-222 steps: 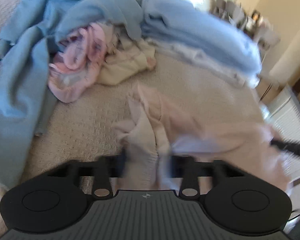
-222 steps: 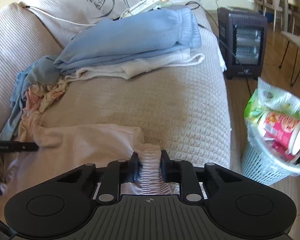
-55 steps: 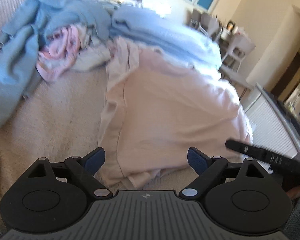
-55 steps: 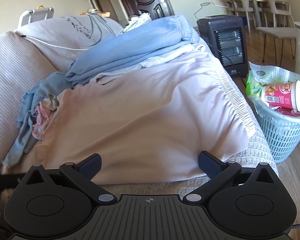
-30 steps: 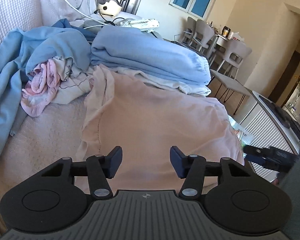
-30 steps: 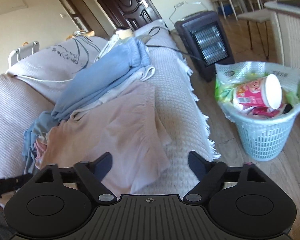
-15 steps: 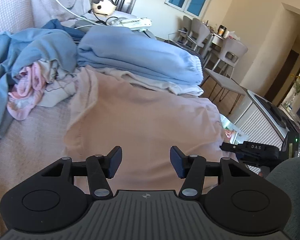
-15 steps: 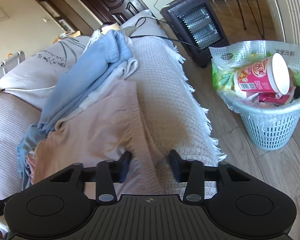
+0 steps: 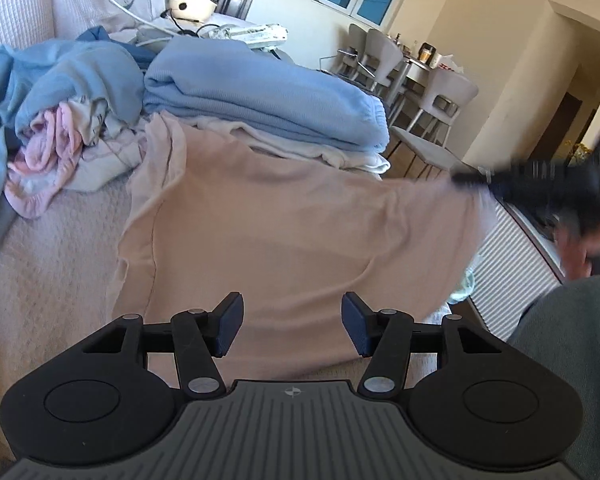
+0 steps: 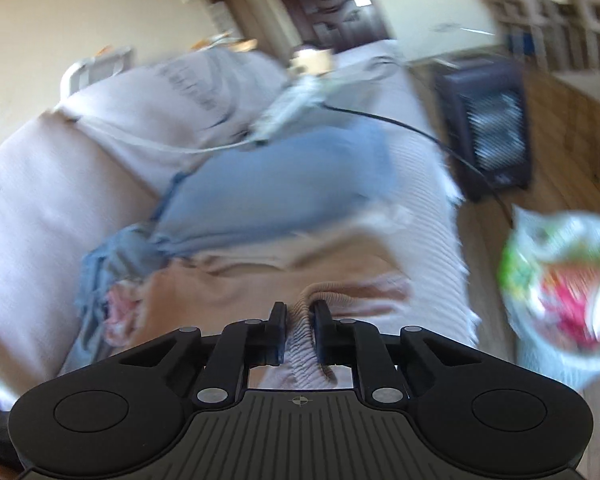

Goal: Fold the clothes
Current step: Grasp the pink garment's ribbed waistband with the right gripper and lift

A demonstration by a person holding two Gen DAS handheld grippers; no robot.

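A pale pink garment (image 9: 300, 224) lies spread over the sofa seat. My left gripper (image 9: 292, 326) hovers above its near edge, jaws apart and empty. In the right wrist view my right gripper (image 10: 300, 334) is closing its jaws on the garment's ribbed hem (image 10: 302, 340), which bunches between the pads and lifts off the sofa. The left wrist view shows that right gripper (image 9: 466, 180) as a blurred black shape at the right, raising the garment's far corner.
Folded blue clothes (image 9: 260, 96) on white ones (image 9: 340, 156) are stacked behind the garment. A loose heap of blue and pink laundry (image 9: 56, 128) lies to the left. A heater (image 10: 488, 128) and a full waste basket (image 10: 560, 292) stand on the floor to the right.
My right gripper closed from wide apart onto the garment's hem and rose with it, rolling. The left gripper stayed in place with its jaws apart.
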